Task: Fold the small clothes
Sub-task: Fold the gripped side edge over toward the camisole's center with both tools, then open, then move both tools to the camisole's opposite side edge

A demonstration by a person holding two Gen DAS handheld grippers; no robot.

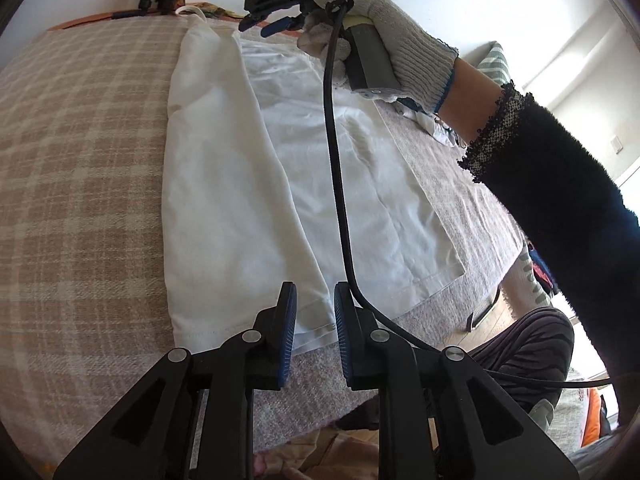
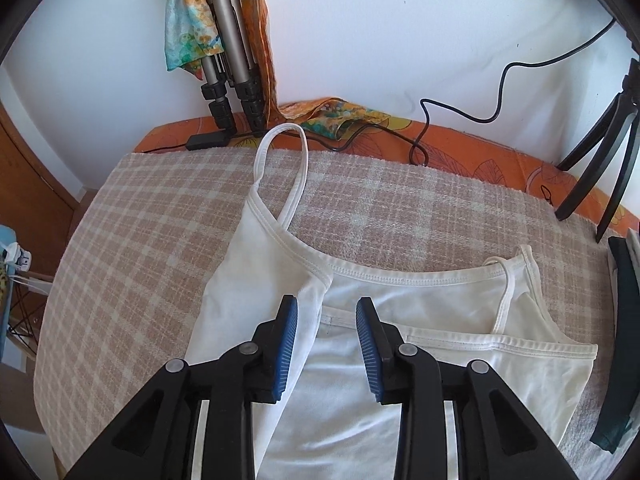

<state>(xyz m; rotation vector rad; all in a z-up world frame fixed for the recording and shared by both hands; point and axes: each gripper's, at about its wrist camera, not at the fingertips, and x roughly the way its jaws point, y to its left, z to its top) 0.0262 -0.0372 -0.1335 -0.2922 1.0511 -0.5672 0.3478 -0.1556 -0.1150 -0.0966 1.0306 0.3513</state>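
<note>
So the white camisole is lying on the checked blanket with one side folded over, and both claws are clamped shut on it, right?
Not quite. The white camisole does lie on the checked blanket with one side folded over, but neither claw grips it: the right claw in the right wrist view and the left claw in the left wrist view both stand open, pads clear of the cloth.

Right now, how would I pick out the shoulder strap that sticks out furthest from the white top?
Start at the plaid blanket covering the bed, then find the white camisole lying flat on it. Its far-left strap loops up past the blanket's edge toward the tripod legs. Unlike the other strap, lying on the fabric, it forms an open loop.
</note>
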